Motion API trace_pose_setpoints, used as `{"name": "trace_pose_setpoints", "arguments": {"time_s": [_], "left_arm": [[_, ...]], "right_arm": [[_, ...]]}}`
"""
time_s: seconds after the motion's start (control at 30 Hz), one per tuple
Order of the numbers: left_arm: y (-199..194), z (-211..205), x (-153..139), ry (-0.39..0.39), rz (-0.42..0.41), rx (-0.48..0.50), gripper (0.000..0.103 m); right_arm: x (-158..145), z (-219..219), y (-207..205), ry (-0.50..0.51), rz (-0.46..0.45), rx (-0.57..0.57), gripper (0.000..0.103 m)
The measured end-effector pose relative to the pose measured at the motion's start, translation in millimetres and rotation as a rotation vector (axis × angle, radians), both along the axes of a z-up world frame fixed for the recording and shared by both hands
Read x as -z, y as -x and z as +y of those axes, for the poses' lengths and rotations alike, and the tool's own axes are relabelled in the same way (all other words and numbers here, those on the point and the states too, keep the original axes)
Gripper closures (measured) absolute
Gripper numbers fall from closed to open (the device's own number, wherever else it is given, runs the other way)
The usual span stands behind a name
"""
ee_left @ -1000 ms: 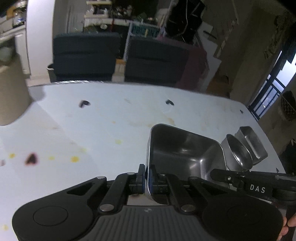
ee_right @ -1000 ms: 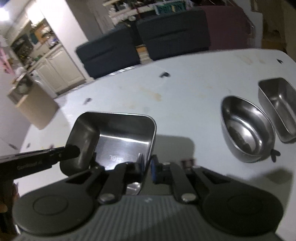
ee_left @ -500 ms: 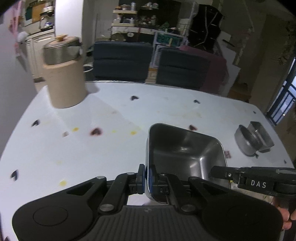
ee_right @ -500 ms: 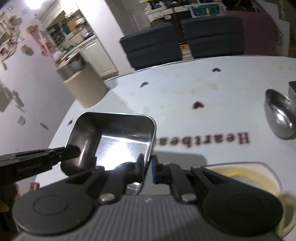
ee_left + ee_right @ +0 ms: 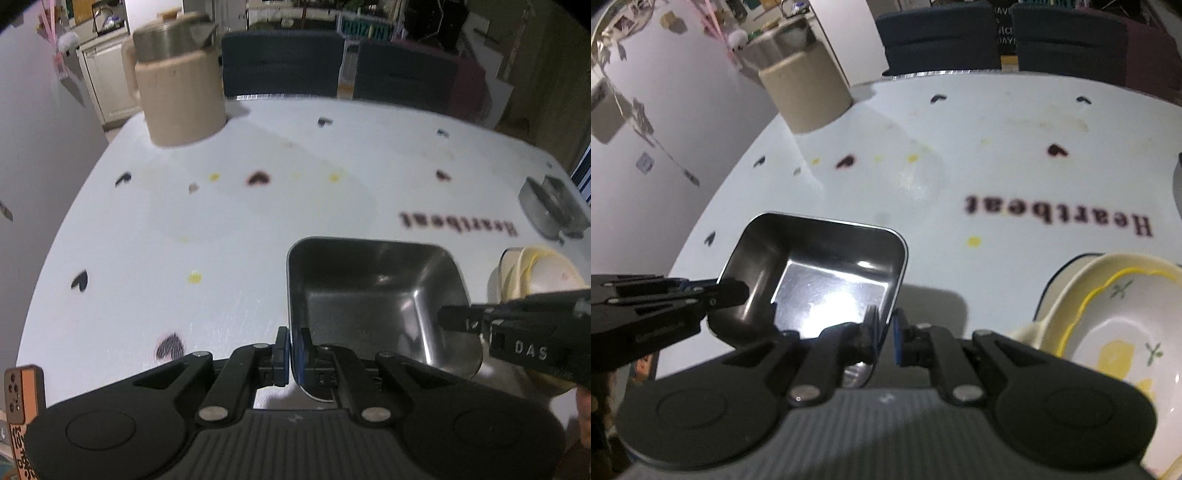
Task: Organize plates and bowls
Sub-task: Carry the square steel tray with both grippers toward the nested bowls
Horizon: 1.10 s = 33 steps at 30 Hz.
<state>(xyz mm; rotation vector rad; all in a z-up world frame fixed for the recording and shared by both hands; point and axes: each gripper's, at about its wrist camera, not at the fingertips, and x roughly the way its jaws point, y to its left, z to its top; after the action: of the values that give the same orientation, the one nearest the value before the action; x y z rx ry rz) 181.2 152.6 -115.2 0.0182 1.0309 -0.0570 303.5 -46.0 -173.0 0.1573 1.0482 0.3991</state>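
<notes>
Two grippers hold one steel tray [image 5: 373, 295] up over the white table [image 5: 221, 229], near its front edge. Left gripper [image 5: 293, 350] is pinched shut on the tray's left rim, and right gripper [image 5: 884, 332] is pinched shut on the right rim, so the tray sits between them with its open side up. It looks nearly square, so I can't pick a long side. To the right of the tray, just beside the right gripper, sits a stack of yellow-rimmed bowls [image 5: 1108, 332]. Two more steel dishes [image 5: 550, 210] wait far off by the right edge, so the right hand is nearer those.
</notes>
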Motion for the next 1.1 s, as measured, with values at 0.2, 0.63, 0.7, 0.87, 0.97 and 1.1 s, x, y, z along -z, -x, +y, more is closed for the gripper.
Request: {"name": "trace_pose_setpoints", "arguments": {"time_s": [0.2, 0.63, 0.7, 0.87, 0.97, 1.1], "left_arm": [[-6.5, 6.0, 17.8, -0.007, 0.055, -0.008, 0.098], [-15.6, 10.9, 36.2, 0.010, 0.095, -0.020, 0.098], [-16.8, 11.0, 38.4, 0.007, 0.099, -0.019, 0.098], [-20.0, 11.0, 41.4, 0.007, 0.096, -0.019, 0.098], [-19.8, 11.1, 41.3, 0.012, 0.093, -0.018, 0.098], [-19.4, 12.1, 41.5, 0.012, 0.092, -0.013, 0.097]], "right_arm": [[7.5, 16.4, -9.3, 0.026, 0.020, -0.005, 0.093], [26.2, 40.6, -24.2, 0.052, 0.067, 0.003, 0.093], [28.8, 41.9, -23.7, 0.056, 0.070, 0.009, 0.093], [30.6, 48.0, -24.0, 0.078, 0.065, 0.007, 0.092], [29.2, 44.1, -20.5, 0.076, 0.063, 0.011, 0.093], [30.9, 42.2, -19.2, 0.065, 0.078, 0.021, 0.093]]}}
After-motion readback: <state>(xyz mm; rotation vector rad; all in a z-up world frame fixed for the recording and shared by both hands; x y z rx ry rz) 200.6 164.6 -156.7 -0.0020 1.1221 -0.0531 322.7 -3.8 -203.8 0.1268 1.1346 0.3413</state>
